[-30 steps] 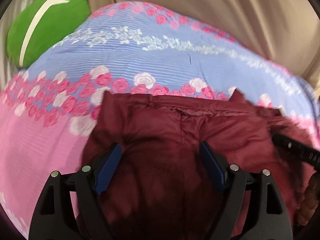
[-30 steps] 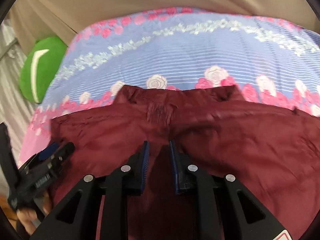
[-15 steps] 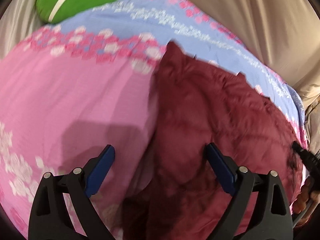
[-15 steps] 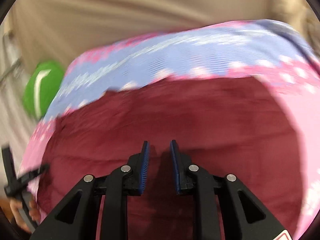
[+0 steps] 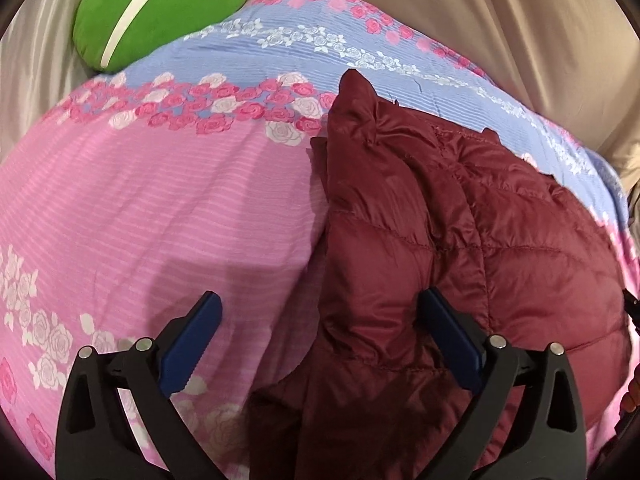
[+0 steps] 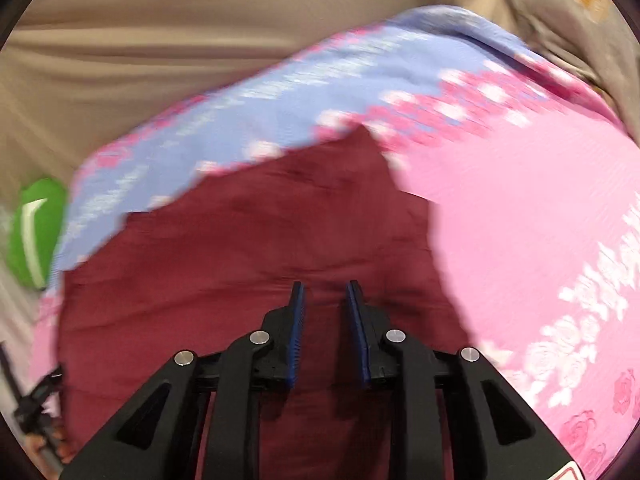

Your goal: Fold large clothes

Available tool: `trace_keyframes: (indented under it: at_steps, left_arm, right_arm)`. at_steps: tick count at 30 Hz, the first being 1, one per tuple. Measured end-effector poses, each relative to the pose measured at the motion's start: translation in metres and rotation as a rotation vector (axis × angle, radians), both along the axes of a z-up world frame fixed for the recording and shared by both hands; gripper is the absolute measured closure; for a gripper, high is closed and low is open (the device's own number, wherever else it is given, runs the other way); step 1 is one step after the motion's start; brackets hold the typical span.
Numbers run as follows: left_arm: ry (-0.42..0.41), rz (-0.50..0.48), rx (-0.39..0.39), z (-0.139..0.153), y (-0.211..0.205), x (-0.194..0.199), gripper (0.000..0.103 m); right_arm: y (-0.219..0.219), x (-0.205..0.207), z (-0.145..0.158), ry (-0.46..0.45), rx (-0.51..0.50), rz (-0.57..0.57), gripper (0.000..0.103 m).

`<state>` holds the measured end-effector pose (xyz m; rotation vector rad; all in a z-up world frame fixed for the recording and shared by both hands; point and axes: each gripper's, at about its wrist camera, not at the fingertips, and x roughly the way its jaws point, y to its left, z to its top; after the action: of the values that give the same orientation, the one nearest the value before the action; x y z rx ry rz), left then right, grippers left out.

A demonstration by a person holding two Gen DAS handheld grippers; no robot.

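Observation:
A dark red quilted jacket lies on the bed, with a pointed corner at its far left. My left gripper hovers over the jacket's near left edge. Its jaws are opening wide: the right finger is above the jacket and the left finger above the sheet, and neither pad presses on cloth. In the blurred right wrist view the same jacket fills the middle. My right gripper hangs over it near its right side. Its jaws are opening from a narrow gap, with nothing pinched between the pads.
The bed has a pink and blue sheet printed with roses. A green cushion sits at the far left corner, and beige cloth hangs behind the bed. A hand with the other gripper shows at the lower left of the right wrist view.
The left gripper slid from over the jacket's middle to its left edge and its jaws widened. The right gripper swung toward the jacket's right side and its gap grew slightly.

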<state>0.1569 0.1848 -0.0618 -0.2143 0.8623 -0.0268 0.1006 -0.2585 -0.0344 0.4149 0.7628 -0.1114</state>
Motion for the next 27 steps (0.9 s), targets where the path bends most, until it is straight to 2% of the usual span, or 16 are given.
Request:
trace_keyframes:
  at_steps: [4, 9, 13, 17, 20, 22, 23, 24, 25, 27]
  left_arm:
    - [0.017, 0.013, -0.106, 0.003, 0.014, -0.013, 0.006]
    - [0.021, 0.014, -0.261, 0.001, 0.032, -0.029, 0.006]
    - [0.015, 0.004, -0.357, -0.001, 0.041, -0.038, 0.006]
    - [0.007, -0.018, -0.422, -0.003, 0.045, -0.033, 0.009]
    - [0.020, -0.061, -0.441, -0.003, 0.039, -0.025, 0.026]
    - [0.042, -0.102, -0.478, -0.004, 0.033, -0.019, 0.055]
    - [0.061, -0.127, -0.519, -0.005, 0.031, -0.016, 0.062]
    - [0.068, -0.139, -0.547, -0.005, 0.028, -0.015, 0.074]
    - [0.057, -0.153, -0.539, 0.000, 0.024, -0.014, 0.084]
    - [0.009, -0.177, -0.523, 0.016, 0.017, -0.018, 0.090]
  right_arm:
    - [0.057, 0.016, 0.023, -0.019, 0.013, 0.194, 0.079]
    - [0.128, 0.046, 0.017, 0.010, -0.078, 0.347, 0.079]
    - [0.152, 0.064, -0.012, 0.081, -0.120, 0.389, 0.079]
    - [0.158, 0.059, -0.029, 0.082, -0.149, 0.395, 0.080]
    - [0.155, 0.058, -0.032, 0.076, -0.135, 0.398, 0.080]
    - [0.155, 0.058, -0.033, 0.071, -0.124, 0.396, 0.081]
    - [0.154, 0.057, -0.033, 0.066, -0.123, 0.395, 0.081]
    - [0.154, 0.057, -0.034, 0.063, -0.123, 0.395, 0.081]
    - [0.154, 0.057, -0.034, 0.060, -0.122, 0.394, 0.081]
    - [0.154, 0.057, -0.034, 0.054, -0.117, 0.393, 0.081]
